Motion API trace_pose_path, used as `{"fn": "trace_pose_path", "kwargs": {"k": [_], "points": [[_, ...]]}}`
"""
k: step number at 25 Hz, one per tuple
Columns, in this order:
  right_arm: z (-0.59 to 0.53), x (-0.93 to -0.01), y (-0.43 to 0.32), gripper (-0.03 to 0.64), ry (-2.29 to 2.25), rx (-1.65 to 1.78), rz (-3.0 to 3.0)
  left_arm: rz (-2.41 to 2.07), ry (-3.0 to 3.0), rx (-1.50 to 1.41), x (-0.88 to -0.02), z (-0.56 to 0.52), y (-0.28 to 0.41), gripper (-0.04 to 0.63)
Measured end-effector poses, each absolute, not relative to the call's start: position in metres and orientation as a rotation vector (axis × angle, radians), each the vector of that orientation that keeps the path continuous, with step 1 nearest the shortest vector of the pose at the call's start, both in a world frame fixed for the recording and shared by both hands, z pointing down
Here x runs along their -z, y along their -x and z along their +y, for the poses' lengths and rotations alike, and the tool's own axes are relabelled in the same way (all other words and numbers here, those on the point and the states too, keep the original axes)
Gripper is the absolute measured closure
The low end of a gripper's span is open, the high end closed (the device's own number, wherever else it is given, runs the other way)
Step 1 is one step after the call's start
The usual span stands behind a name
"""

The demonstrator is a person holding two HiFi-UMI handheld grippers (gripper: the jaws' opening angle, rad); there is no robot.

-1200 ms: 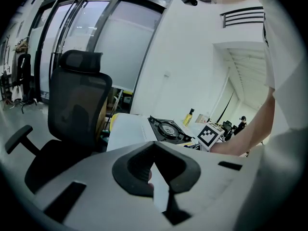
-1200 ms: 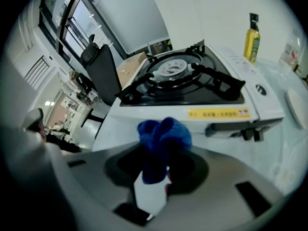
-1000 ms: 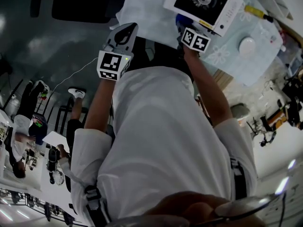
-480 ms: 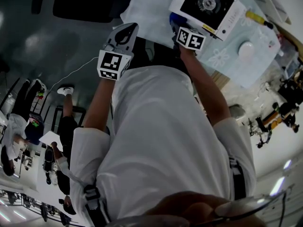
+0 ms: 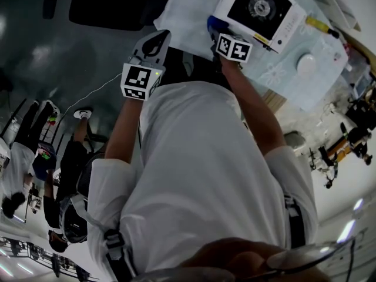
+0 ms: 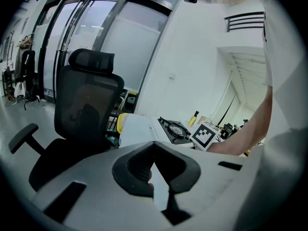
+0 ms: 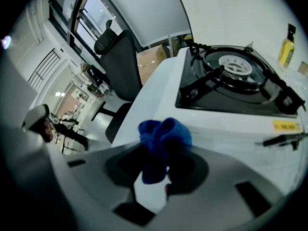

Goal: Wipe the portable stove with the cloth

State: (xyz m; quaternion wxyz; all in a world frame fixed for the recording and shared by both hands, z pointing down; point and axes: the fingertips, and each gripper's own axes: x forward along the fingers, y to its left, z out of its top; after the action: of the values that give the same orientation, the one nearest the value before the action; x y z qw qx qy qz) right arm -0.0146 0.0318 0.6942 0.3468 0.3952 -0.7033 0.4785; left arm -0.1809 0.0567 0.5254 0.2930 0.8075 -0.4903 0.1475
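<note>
The portable stove [image 5: 258, 10], white with a black top and round burner, sits on a light tablecloth at the top of the head view. My right gripper [image 5: 216, 31] is at the stove's near left corner, shut on a bunched blue cloth [image 5: 212, 24]. In the right gripper view the blue cloth [image 7: 161, 138] sticks up from my right gripper [image 7: 156, 170], just short of the stove [image 7: 236, 81]. My left gripper [image 5: 154, 40] hangs off the table's edge, away from the stove. In its own view the left gripper [image 6: 156, 150] is shut and holds nothing, with the stove [image 6: 173, 129] far ahead.
A black office chair [image 5: 111, 4] stands left of the table [image 5: 188, 4]. A white round object [image 5: 306, 63] and a yellow-handled tool [image 5: 320, 23] lie right of the stove. A yellow bottle [image 7: 287, 47] stands behind it. People stand at the far left [image 5: 35, 157].
My right gripper with the cloth has shifted slightly left along the stove's near edge. The left gripper has stayed where it was.
</note>
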Motion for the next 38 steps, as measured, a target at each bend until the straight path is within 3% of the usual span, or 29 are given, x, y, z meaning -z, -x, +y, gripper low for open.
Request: {"fn": "trace_pose_path", "kwargs": {"k": [20, 38], "points": [[0.025, -0.616, 0.006, 0.488, -1.115, -1.163, -2.004, -1.188, -2.258, -0.414, -0.508, 0.042, 0.167, 0.565], [0.034, -0.575, -0.088, 0.488, -1.338, -1.019, -1.993, -0.975, -2.373, -0.423, -0.496, 0.025, 0.101, 0.565]]}}
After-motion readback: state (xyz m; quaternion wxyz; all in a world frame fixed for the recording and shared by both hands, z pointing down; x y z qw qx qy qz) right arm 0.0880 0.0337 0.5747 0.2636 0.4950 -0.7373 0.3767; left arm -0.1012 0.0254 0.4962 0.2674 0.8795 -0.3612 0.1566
